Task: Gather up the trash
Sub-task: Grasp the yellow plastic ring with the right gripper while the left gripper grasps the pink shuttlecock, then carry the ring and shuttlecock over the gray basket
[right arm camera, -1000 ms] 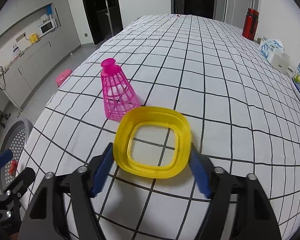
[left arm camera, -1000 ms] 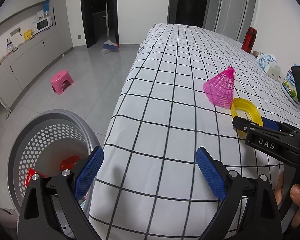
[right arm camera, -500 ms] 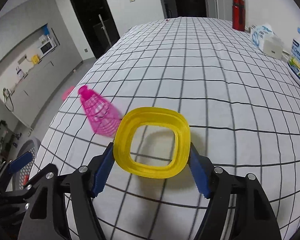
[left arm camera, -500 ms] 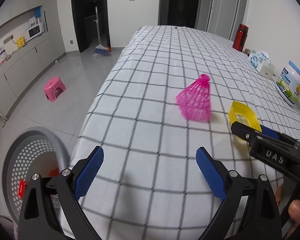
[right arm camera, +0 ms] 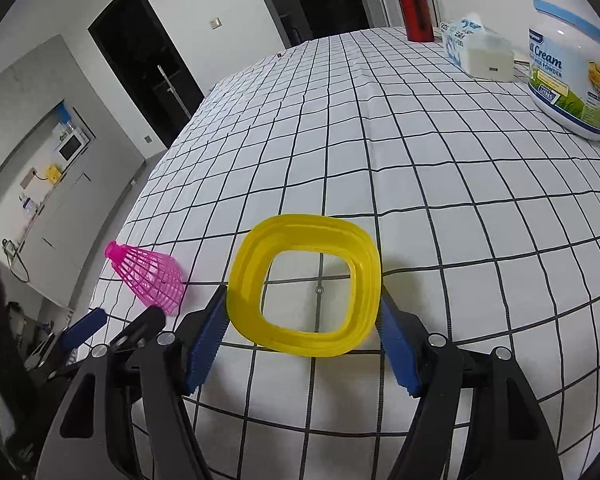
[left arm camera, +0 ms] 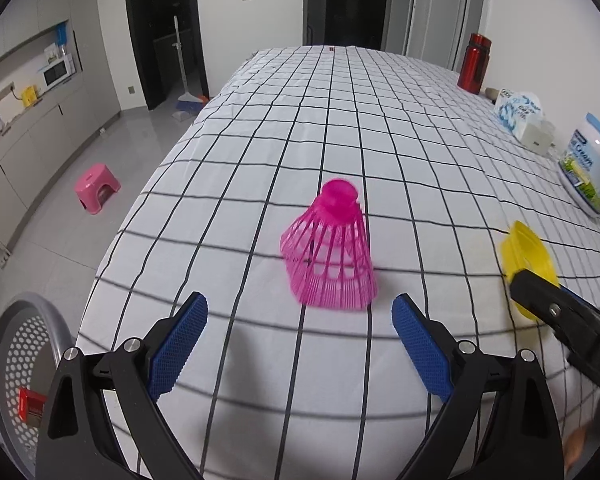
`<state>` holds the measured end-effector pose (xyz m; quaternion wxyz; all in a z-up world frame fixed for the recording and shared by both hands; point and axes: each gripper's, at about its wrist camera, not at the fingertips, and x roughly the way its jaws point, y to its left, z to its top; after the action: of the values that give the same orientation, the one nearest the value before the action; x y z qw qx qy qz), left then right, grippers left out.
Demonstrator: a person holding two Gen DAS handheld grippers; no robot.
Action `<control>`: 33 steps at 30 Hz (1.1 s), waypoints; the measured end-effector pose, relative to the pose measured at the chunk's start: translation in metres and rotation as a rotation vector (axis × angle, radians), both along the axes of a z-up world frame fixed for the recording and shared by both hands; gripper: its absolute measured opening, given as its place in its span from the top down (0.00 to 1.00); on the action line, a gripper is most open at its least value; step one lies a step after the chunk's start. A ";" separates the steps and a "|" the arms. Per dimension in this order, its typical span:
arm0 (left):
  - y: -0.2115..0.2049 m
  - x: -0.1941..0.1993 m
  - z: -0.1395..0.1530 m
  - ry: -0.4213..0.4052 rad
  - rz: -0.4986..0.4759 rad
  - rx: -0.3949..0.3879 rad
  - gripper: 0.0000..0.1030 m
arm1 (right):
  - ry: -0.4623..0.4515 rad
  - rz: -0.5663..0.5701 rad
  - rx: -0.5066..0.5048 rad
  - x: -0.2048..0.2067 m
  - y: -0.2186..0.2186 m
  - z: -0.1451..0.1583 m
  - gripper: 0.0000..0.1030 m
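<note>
A pink mesh cone point(left arm camera: 330, 256) stands upright on the checked tablecloth point(left arm camera: 340, 120), just beyond my left gripper point(left arm camera: 300, 320). That gripper is open, with nothing between its blue pads. My right gripper point(right arm camera: 302, 300) is shut on a yellow square plastic ring point(right arm camera: 304, 284), held by its two sides a little above the cloth. The left wrist view shows the ring point(left arm camera: 526, 252) at the right, and the right wrist view shows the cone point(right arm camera: 152, 276) at the left. A grey perforated basket point(left arm camera: 16, 320) stands on the floor at the lower left, with a red item point(left arm camera: 30, 404) inside.
A milk powder tub point(right arm camera: 568, 68), a tissue pack point(right arm camera: 464, 36) and a red bottle point(right arm camera: 414, 10) stand along the table's right side. The table's left edge drops to the floor, where a pink stool point(left arm camera: 96, 188) sits.
My left gripper has swung from beside the basket toward the pink cone, which now sits right in front of it. The right gripper has shifted right and rolled, still holding the yellow ring.
</note>
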<state>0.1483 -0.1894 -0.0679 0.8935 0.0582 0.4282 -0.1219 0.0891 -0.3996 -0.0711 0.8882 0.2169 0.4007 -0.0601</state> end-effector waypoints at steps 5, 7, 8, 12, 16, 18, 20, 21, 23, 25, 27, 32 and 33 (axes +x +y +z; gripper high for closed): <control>-0.010 0.014 -0.005 0.007 0.015 0.007 0.25 | -0.015 0.002 0.018 -0.001 -0.002 0.003 0.33; -0.013 0.018 -0.007 0.015 0.018 0.009 0.38 | -0.014 0.002 0.024 0.000 -0.001 0.003 0.33; -0.014 0.020 -0.007 0.020 0.017 0.004 0.49 | -0.013 0.003 0.029 0.000 -0.003 0.002 0.33; -0.017 0.019 -0.007 0.024 0.010 -0.012 0.67 | -0.020 0.002 0.027 0.000 -0.004 0.003 0.33; -0.016 0.011 -0.004 0.019 0.003 -0.015 0.69 | -0.017 0.008 0.027 0.001 -0.004 0.002 0.33; -0.013 0.003 0.000 0.009 0.001 -0.007 0.69 | -0.022 0.011 0.022 0.001 -0.002 0.004 0.33; -0.007 -0.008 0.006 -0.009 0.000 0.000 0.69 | -0.027 0.020 0.003 0.001 0.003 0.006 0.33; -0.003 -0.014 0.010 -0.017 0.003 0.002 0.69 | -0.028 0.025 -0.003 0.001 0.007 0.006 0.33; 0.004 -0.023 0.015 -0.022 0.007 -0.003 0.69 | -0.030 0.044 -0.009 0.002 0.013 0.007 0.33; 0.012 -0.031 0.019 -0.031 0.014 -0.006 0.69 | -0.032 0.059 -0.030 0.002 0.021 0.008 0.33; 0.022 -0.040 0.024 -0.043 0.026 -0.009 0.69 | -0.043 0.073 -0.036 0.001 0.027 0.010 0.33; 0.055 -0.055 0.034 -0.053 0.065 -0.015 0.69 | -0.071 0.099 -0.059 -0.003 0.044 0.019 0.33; 0.064 -0.058 0.037 -0.059 0.076 -0.015 0.69 | -0.074 0.105 -0.071 -0.004 0.049 0.021 0.33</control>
<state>0.0905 -0.1254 -0.0310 0.9102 0.0386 0.4027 -0.0895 0.0854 -0.3511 -0.0496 0.9114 0.1661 0.3759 -0.0194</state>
